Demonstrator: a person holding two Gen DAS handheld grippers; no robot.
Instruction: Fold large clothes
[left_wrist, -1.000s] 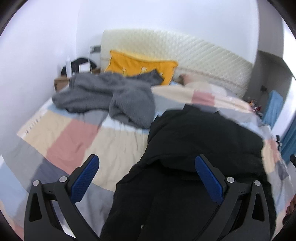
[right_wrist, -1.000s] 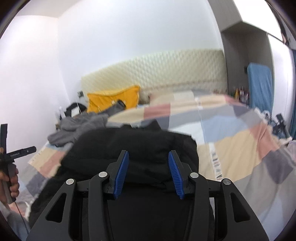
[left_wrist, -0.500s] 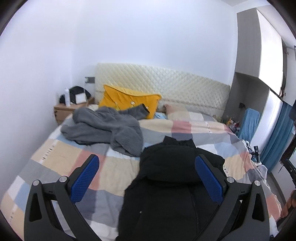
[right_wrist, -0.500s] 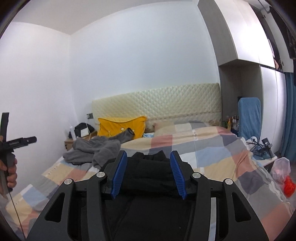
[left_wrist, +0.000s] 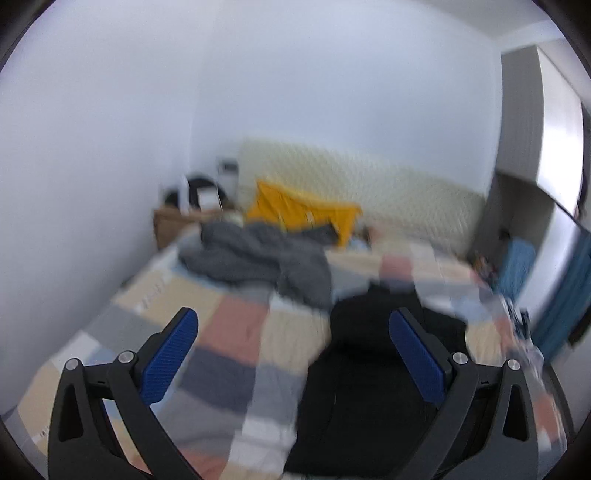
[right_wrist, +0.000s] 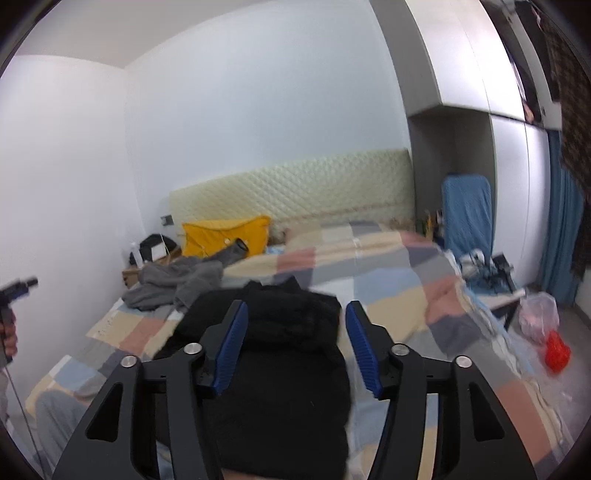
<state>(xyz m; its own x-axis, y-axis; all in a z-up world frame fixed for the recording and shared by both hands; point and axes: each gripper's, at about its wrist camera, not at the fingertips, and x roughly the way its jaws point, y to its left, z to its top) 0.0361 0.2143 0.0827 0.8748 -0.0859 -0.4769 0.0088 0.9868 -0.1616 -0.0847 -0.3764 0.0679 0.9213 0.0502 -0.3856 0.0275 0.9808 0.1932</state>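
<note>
A black padded jacket (right_wrist: 280, 354) lies lengthwise on the checked bedspread (right_wrist: 391, 280), collar toward the headboard. It also shows in the blurred left wrist view (left_wrist: 369, 376). My left gripper (left_wrist: 293, 354) is open and empty, held above the bed's near end, left of the jacket. My right gripper (right_wrist: 297, 347) is open and empty above the jacket's lower half. A crumpled grey garment (left_wrist: 258, 258) lies farther up the bed on the left; it also shows in the right wrist view (right_wrist: 173, 284).
A yellow pillow (right_wrist: 225, 236) leans on the quilted headboard (right_wrist: 295, 184). A nightstand (left_wrist: 177, 221) with clutter stands at the bed's far left. A blue chair (right_wrist: 467, 210), a low table and bags (right_wrist: 543, 325) stand on the right by the wardrobe.
Both grippers have risen and pulled back from the jacket, so more of the room shows. The left view has swung left and is blurred. The right jaws have spread wider.
</note>
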